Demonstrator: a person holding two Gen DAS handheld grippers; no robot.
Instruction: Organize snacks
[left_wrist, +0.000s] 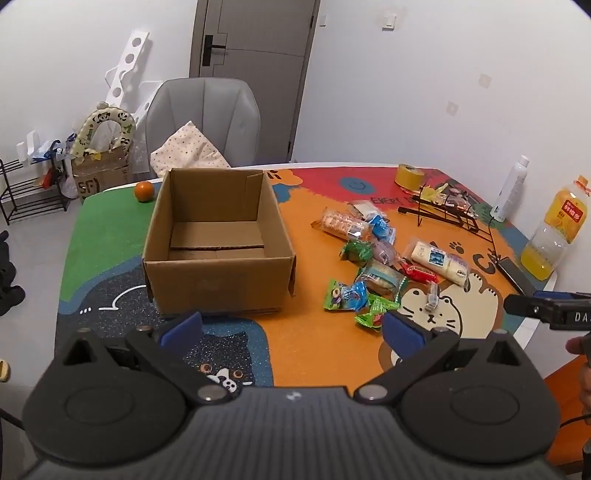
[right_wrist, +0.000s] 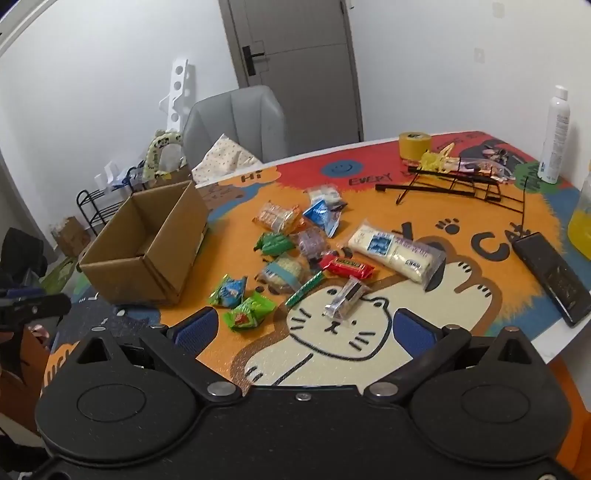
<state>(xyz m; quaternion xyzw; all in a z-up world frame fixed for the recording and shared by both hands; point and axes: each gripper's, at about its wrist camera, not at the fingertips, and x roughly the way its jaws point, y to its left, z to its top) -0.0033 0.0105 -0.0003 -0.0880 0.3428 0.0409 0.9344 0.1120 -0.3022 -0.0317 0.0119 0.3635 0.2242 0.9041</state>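
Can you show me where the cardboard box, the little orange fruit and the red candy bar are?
Open brown cardboard box (left_wrist: 218, 288): left wrist view, on its front wall.
Small round orange fruit (left_wrist: 143, 191): left wrist view, middle of its peel.
Red wrapped candy bar (right_wrist: 346, 267): right wrist view, middle of the wrapper.

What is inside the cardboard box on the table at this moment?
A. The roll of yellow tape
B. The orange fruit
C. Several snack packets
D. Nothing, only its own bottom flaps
D: the cardboard box shows only bare bottom flaps, while the snack packets lie on the mat to its right, the orange fruit sits outside behind its left corner, and the yellow tape roll stands far off on the table.
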